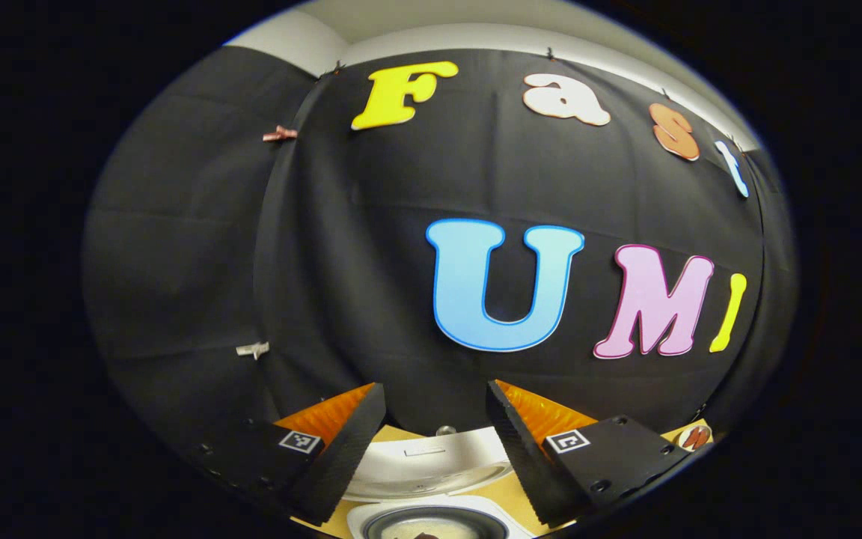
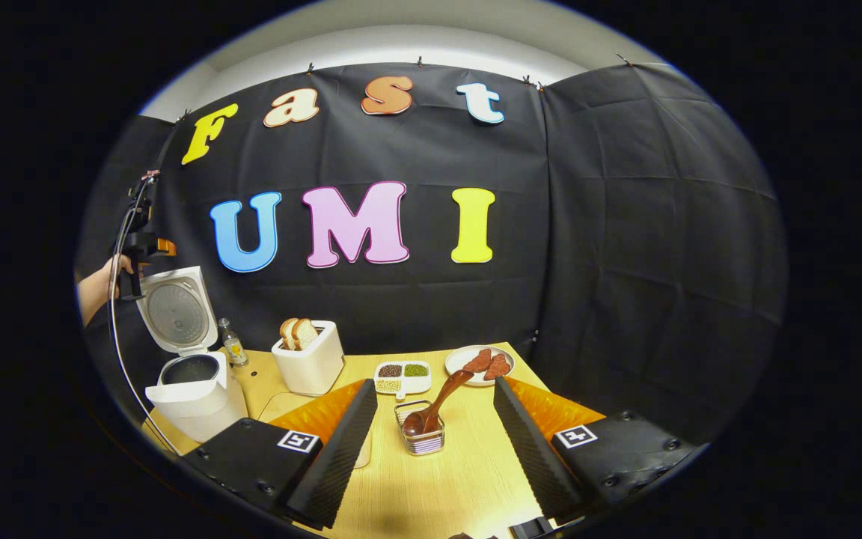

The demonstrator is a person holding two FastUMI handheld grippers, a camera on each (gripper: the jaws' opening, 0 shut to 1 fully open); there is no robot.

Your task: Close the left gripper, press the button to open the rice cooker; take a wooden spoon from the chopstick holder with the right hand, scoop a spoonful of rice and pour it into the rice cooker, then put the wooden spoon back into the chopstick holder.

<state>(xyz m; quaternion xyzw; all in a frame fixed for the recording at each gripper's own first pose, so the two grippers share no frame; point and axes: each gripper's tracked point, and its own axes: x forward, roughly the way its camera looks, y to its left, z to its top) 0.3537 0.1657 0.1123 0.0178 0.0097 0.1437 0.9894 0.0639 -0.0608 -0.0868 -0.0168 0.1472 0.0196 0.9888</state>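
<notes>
Yellow wood-grain table (image 2: 468, 457) carries everything in the right gripper view, backed by the black cloth wall (image 2: 625, 247). Largest on it is the white rice cooker (image 2: 195, 397) at the far left, its lid (image 2: 176, 307) raised upright and the dark inner pot open to view. Above and behind that lid, a person's hand (image 2: 105, 281) holds the left gripper (image 2: 139, 232) in the air, too far off there to read its fingers; in the left gripper view its own fingers stand well apart with nothing between them (image 1: 435, 442), looking down past the cooker's lid (image 1: 431, 468) and the pot rim below it. Right of the cooker stands a white toaster (image 2: 311, 359) with two slices of bread (image 2: 296, 331) sticking up, and a small bottle (image 2: 233, 346) sits between cooker and toaster. Farther right lie a white divided dish of grains (image 2: 402, 376) and a plate (image 2: 461, 367) of reddish pieces. Nearer the camera, a small wire chopstick holder (image 2: 422, 433) has the wooden spoon (image 2: 438, 404) in it, bowl down, handle leaning toward the plate. The right gripper (image 2: 435, 442) is spread wide, empty, with holder and spoon seen between its fingers but apart from them.
</notes>
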